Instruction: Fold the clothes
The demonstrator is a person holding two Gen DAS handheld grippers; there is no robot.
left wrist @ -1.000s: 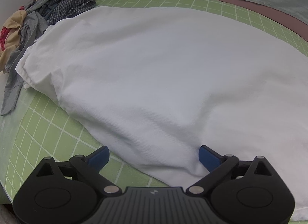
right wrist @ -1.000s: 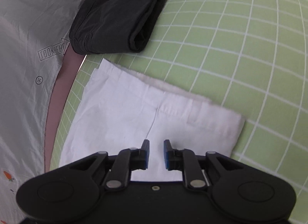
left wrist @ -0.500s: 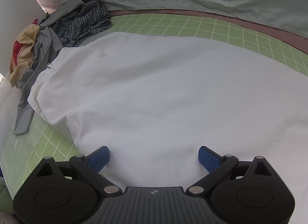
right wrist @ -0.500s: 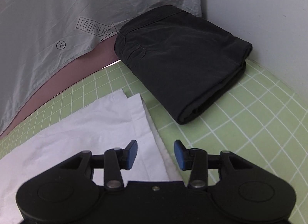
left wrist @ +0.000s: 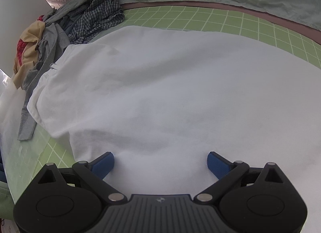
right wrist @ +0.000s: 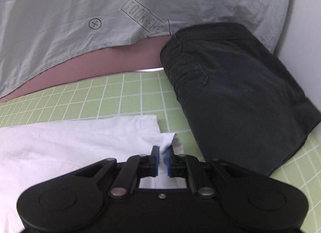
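Folding the big white cloth garment has only just begun on the green grid mat.

One folded black cloth bundle sits done beside the white one; a messy pile of mixed clothes waits at its far end. The left gripper is wide open over it, and the right gripper pinches its corner.

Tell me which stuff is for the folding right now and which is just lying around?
For the folding:
- white garment, spread on the green grid mat
- right tongs, pinching its corner
- left tongs, open above it

Just lying around:
- folded black garment, already done
- heap of crumpled clothes
- grey sheet behind
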